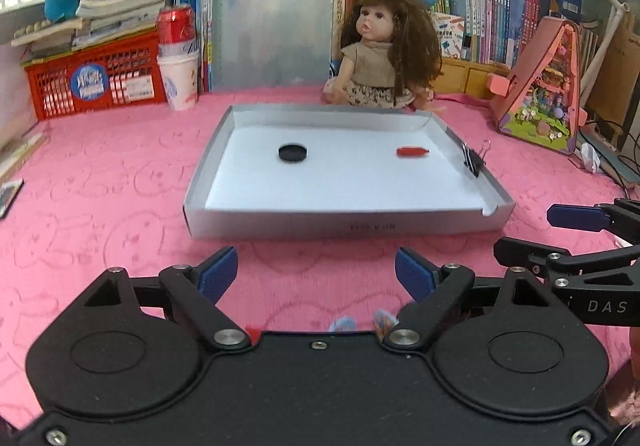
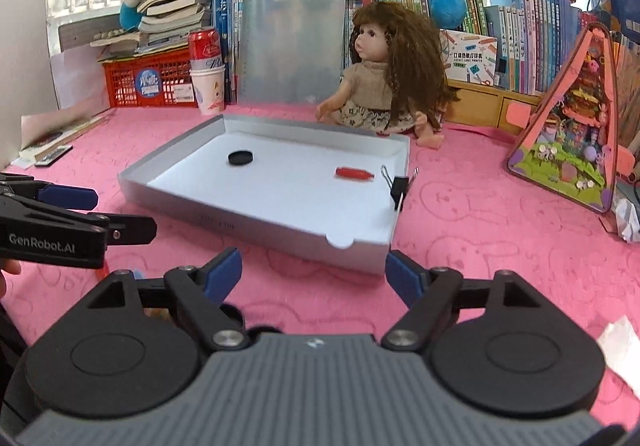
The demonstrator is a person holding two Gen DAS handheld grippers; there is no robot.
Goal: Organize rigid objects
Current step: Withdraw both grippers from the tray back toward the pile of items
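One gray tray (image 1: 348,224) sits on the pink cloth (image 1: 100,186). Inside it lie one black round lid (image 1: 293,153) on the left and one red cap (image 1: 413,152) on the right. One black clip (image 1: 474,162) bites the tray's right wall. The left claw (image 1: 316,274) and the right claw (image 2: 314,274) both hang near the tray's front, fingers apart, holding nothing. One doll (image 1: 384,50) sits behind. One claw's side reads "GenRobot.AI".

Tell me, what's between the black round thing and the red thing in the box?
Nothing: only bare white box floor lies between the black disc and the red piece, clearest in the left wrist view.
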